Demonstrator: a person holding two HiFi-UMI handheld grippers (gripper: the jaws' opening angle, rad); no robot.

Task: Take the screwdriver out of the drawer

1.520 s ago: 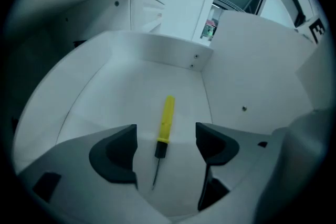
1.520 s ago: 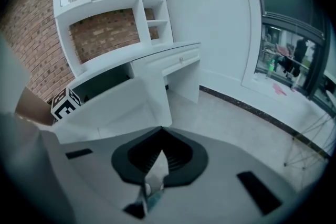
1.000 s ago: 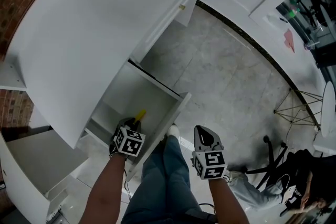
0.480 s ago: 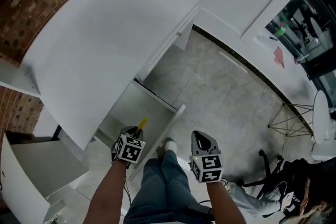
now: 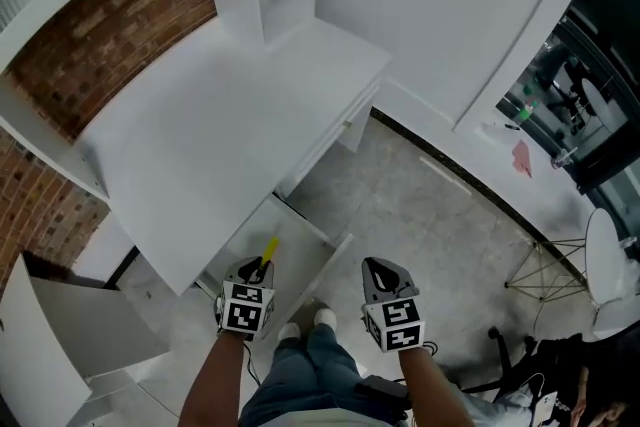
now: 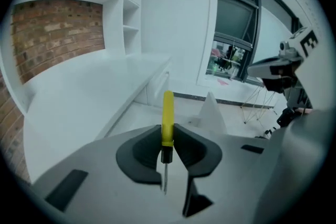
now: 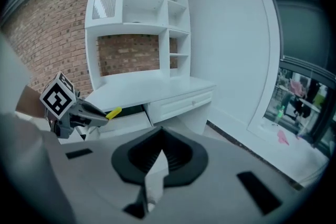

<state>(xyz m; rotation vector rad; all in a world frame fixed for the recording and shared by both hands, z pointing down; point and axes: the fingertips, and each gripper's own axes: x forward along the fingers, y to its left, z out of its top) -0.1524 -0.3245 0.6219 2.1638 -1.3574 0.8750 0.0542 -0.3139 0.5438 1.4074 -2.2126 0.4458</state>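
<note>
**One screwdriver clear of the drawer**

Left gripper (image 6: pixel 167 135) is clamping the screwdriver (image 6: pixel 167 106) at the base of its yellow handle, with the black collar and thin metal shaft pointing back. It is hanging above the open drawer (image 5: pixel 298 253) under the white table (image 5: pixel 200 145). Right gripper (image 7: pixel 159 132) is sitting closed and empty.

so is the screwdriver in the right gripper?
No, the left gripper is clamped on the yellow handle of the screwdriver; the right gripper holds nothing.

Yellow-handled screwdriver (image 6: pixel 167 118) upright, tight between the left gripper's (image 6: pixel 167 136) fingers (image 6: pixel 195 152), white desk (image 6: pixel 79 97) beyond.
</note>
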